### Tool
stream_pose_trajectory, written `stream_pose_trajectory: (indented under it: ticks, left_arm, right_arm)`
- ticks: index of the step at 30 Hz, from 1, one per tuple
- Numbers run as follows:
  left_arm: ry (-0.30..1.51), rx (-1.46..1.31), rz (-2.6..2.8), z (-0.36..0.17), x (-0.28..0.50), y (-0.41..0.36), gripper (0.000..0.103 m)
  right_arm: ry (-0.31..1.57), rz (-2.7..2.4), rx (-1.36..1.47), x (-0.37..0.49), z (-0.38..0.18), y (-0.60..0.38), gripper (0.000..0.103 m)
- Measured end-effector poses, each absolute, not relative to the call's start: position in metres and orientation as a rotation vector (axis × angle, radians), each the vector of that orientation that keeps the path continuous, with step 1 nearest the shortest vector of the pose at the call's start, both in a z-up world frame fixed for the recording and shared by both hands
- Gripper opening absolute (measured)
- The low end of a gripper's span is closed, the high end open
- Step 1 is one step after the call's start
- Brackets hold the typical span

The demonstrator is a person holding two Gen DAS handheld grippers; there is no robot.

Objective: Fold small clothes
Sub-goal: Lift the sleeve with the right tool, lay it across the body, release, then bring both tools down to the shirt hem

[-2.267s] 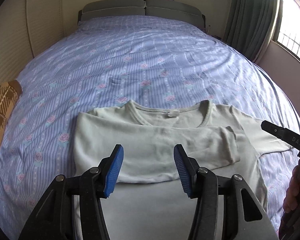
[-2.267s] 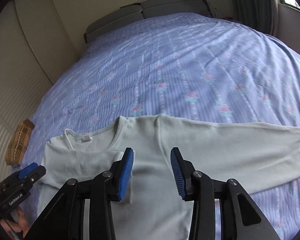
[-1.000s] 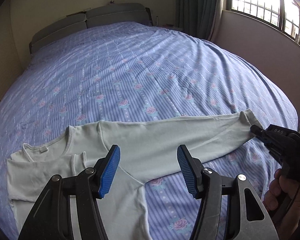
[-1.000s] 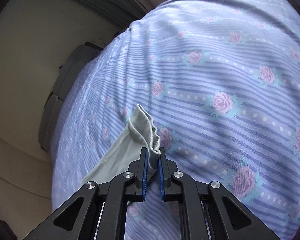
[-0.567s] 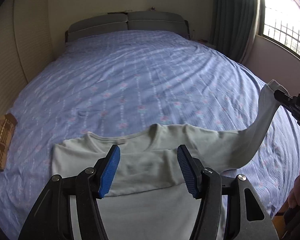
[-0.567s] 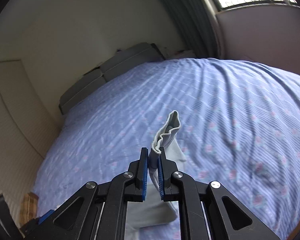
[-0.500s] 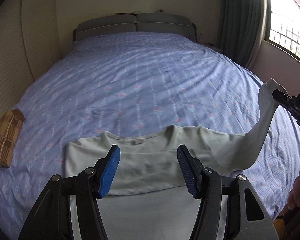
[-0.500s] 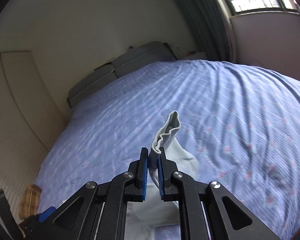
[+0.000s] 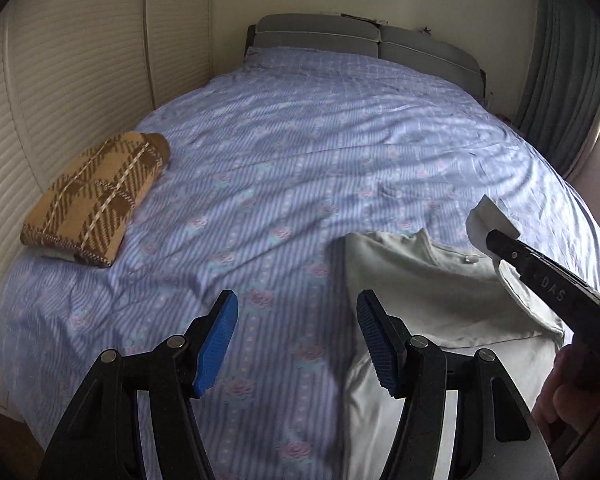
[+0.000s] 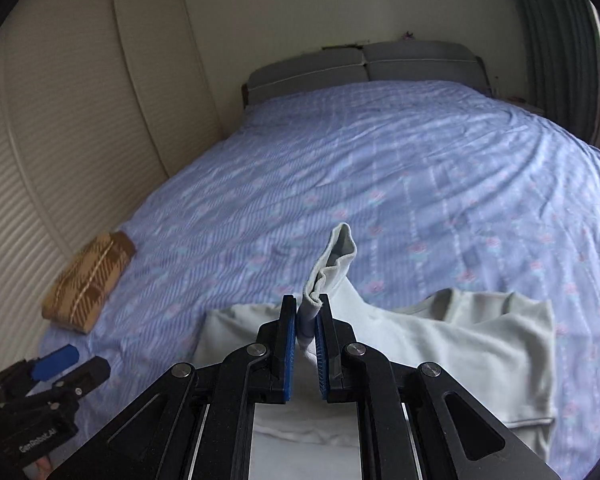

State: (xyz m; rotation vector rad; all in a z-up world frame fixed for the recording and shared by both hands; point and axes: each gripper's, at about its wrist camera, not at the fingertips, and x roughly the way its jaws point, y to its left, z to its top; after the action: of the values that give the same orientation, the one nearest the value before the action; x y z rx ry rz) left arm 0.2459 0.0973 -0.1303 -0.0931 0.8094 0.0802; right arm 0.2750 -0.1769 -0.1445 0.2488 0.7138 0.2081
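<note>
The right gripper (image 10: 305, 330) clamps the sleeve cuff (image 10: 334, 264), lifted to fold across the pale shirt (image 10: 480, 344), while the left gripper (image 9: 296, 340) (fingers apart, empty) waits near its left edge.

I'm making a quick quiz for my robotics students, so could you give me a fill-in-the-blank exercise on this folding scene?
1. The right gripper is shut on the shirt's ____.
2. The left gripper is ____ and holds nothing.
3. The pale long-sleeved shirt lies on a bedspread printed with stripes and ____.
4. The folded plaid garment lies near the bed's ____ edge in the left wrist view.

Missing words: sleeve cuff; open; roses; left
</note>
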Motion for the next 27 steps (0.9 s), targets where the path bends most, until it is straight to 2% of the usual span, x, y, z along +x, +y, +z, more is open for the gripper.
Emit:
stream_pose_trajectory:
  ticks: [8,14,16,18,19,27]
  left_arm:
    - [0.842,-0.132,0.084,-0.148,0.243,0.126,0.061]
    - [0.856,-0.139,0.072,-0.158,0.243,0.128,0.061]
    - [0.86,-0.14,0.07,-0.16,0.244,0.128,0.061]
    - [0.86,-0.144,0.066,-0.16,0.245,0.127,0.061]
    - [0.858,-0.144,0.064,-0.159,0.245,0.125,0.061]
    - [0.845,-0.125,0.005,-0.156,0.263,0.088,0.061]
  right_arm:
    - [0.8,0.288,0.173,0.283,-0.172,-0.111,0.011]
    - [0.902,0.317,0.159,0.285,-0.201,-0.097,0.012]
    - [0.922,0.332,0.184,0.285,-0.207,-0.096,0.018]
    - [0.924,0.356,0.221,0.281,-0.207,-0.102,0.035]
    - [0.915,0.364,0.236,0.278,-0.205,-0.106,0.037]
    - [0.814,0.224,0.251,0.242,-0.176,-0.183,0.039]
